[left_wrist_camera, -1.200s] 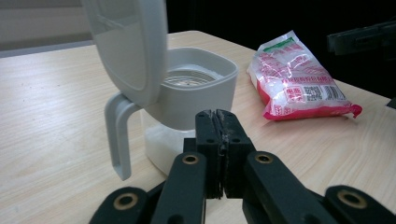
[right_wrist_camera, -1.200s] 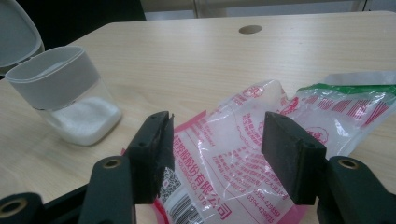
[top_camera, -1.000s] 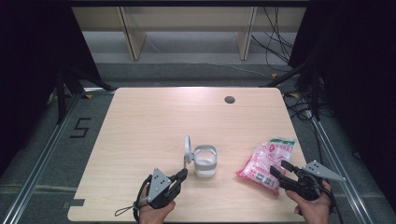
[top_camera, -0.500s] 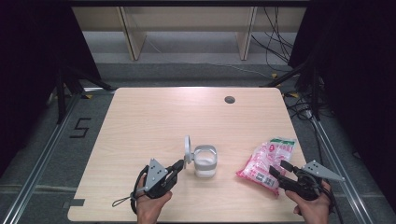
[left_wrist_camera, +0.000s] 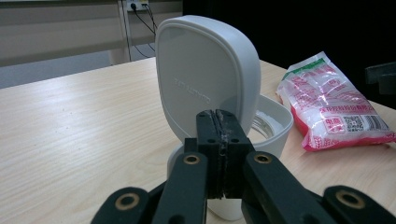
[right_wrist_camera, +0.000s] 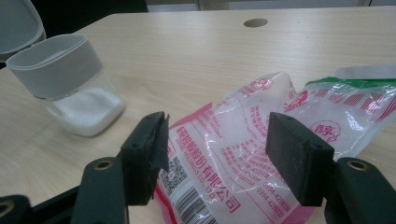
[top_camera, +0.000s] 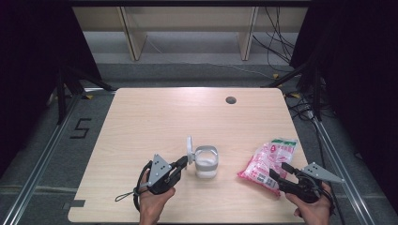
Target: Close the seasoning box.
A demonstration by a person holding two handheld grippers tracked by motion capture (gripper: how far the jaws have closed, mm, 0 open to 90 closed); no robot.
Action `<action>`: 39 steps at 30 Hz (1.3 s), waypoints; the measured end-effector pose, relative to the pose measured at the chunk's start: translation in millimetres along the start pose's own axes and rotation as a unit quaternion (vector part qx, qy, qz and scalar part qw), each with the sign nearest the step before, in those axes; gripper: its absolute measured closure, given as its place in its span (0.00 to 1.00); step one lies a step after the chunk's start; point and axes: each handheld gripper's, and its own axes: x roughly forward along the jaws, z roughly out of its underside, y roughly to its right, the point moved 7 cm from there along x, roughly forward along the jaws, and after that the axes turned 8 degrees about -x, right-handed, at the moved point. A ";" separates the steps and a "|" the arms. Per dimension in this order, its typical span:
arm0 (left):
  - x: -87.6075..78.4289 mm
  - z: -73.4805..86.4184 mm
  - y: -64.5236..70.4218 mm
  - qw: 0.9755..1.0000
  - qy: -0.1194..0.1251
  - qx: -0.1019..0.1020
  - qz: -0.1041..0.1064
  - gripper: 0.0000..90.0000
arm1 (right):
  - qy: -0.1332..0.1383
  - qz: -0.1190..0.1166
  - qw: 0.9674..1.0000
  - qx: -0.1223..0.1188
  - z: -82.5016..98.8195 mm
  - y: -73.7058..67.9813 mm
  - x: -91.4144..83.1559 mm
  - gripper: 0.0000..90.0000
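A clear container (top_camera: 206,163) with a white band holds white powder, and its white lid (top_camera: 189,146) stands hinged open on its left side. My left gripper (top_camera: 182,163) is shut, with its tips just at the foot of that lid (left_wrist_camera: 205,79) and nothing visible between the jaws (left_wrist_camera: 219,140). A pink and clear bag (top_camera: 269,161) of white grains lies to the right of the container. My right gripper (top_camera: 279,171) is open at the bag's near end. In the right gripper view, its jaws (right_wrist_camera: 217,158) straddle the bag (right_wrist_camera: 243,140) without closing on it.
The light wood table (top_camera: 155,117) has a round cable hole (top_camera: 230,100) at the far right. The container (right_wrist_camera: 70,70) stands a short way left of the bag. Shelving and cables sit on the floor beyond the table.
My left gripper has moved forward and a little left, bringing its shut tips up to the base of the open lid. The right gripper has hardly moved.
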 end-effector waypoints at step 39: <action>12.1 -12.0 11.4 1.000 -0.002 0.026 0.009 0.97 | 0.002 -0.020 1.000 -0.016 8.9 -12.3 -4.0 0.42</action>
